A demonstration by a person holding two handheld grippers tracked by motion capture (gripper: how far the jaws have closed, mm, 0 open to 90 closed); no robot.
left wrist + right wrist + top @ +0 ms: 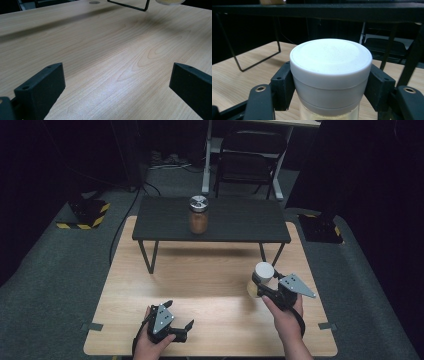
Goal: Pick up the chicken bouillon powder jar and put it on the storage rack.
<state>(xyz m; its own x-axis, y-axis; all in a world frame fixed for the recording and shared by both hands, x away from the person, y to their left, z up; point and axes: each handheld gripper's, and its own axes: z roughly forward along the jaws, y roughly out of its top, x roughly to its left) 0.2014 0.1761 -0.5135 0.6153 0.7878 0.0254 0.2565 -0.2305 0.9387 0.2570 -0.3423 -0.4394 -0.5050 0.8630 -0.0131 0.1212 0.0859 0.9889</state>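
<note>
Left gripper [175, 329] sits idle at the near edge of the light wooden surface [210, 285], jaws wide, nothing between them; in its own view just bare wood grain ahead.

Right gripper [261, 285] has its jaws closed on the clear jar with a white plastic screw lid [262, 276], gripping just under the lid [331, 61]. Jar is at the right side of the surface, near the person's right hand [285, 312]. Can't tell if its base is touching the wood or just lifted.

Jar stands upright: long axis vertical, lid up, pale contents below.

Farther back, a low black shelf on thin wire legs [210, 222] carries a second glass jar with a silver metal lid and brown contents [199, 215].

My read: grasp done, transfer not. Likely left: lift the white-lidded jar and set it on the shelf beside the brown one.
</note>
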